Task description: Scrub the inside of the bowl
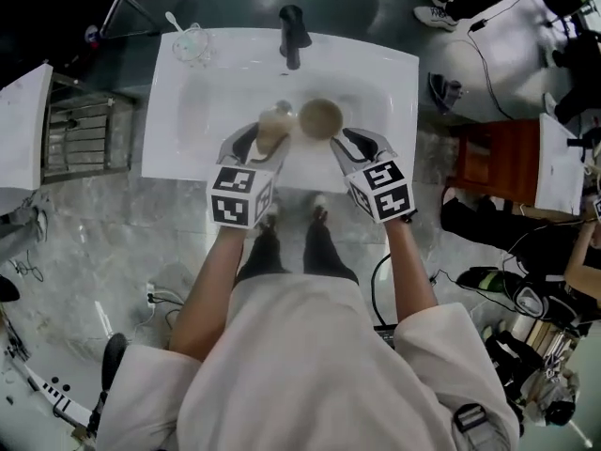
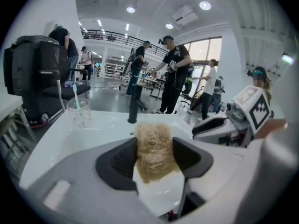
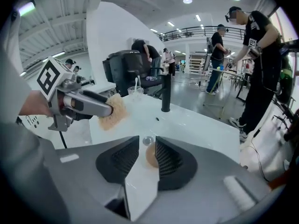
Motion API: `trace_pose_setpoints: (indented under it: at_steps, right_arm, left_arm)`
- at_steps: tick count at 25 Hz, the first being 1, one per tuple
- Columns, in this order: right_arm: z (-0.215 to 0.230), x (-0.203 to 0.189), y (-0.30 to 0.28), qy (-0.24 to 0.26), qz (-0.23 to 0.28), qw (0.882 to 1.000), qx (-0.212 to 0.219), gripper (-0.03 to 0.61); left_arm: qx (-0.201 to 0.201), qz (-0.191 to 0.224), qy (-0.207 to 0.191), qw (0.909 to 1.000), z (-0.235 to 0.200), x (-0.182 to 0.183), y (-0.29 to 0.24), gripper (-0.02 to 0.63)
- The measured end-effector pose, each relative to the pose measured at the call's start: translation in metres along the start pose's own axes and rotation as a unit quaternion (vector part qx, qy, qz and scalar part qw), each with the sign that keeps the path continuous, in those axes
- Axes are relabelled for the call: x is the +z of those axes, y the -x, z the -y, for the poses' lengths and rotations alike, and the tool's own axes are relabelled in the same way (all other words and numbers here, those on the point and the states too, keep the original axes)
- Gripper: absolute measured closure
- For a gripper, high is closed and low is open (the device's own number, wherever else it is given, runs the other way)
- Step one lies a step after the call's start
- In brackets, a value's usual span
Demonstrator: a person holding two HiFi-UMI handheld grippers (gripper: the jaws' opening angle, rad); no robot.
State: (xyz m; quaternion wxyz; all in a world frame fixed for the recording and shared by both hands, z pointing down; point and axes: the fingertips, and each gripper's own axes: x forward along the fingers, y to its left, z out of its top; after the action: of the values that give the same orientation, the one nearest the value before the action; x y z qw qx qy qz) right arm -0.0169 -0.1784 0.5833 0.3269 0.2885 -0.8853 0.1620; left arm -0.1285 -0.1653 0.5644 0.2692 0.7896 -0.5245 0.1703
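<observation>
Left gripper (image 2: 154,148) clamps a tan scrubber (image 1: 272,128); right gripper (image 3: 147,154), jaws narrow, pinches the bowl (image 1: 321,118) beside it, over the white sink (image 1: 380,78). Black faucet (image 1: 292,36) stands behind, cup (image 1: 191,43) at the back-left corner; basin's left half lies free.

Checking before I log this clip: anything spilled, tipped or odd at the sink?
Nothing stands out. The left gripper holds the scrub pad, the right gripper holds the bowl over the sink, and the cup stands upright.
</observation>
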Motion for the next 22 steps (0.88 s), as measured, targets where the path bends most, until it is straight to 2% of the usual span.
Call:
trace_pose_setpoints:
  at_steps: [7,11,16,22]
  right_arm:
    - [0.008,-0.03,-0.075,0.033,-0.055,0.995,0.071,0.466]
    - [0.014,-0.047,-0.108,0.051,-0.089,0.991,0.087,0.466]
    - [0.003,-0.072,-0.135,0.079,-0.141,0.979,0.128,0.466]
    - [0.001,-0.096,-0.154,0.107,-0.194,0.965,0.139,0.471]
  left_arm:
    - [0.052,-0.001,0.046,0.9976,-0.019,-0.018,-0.015,0.38]
    - [0.071,0.0,0.061,0.9956,-0.025,-0.023,-0.024,0.38]
    - [0.095,0.001,0.082,0.9921,-0.03,-0.028,-0.026,0.38]
    - [0.096,0.005,0.088,0.9915,-0.033,-0.029,-0.027,0.379]
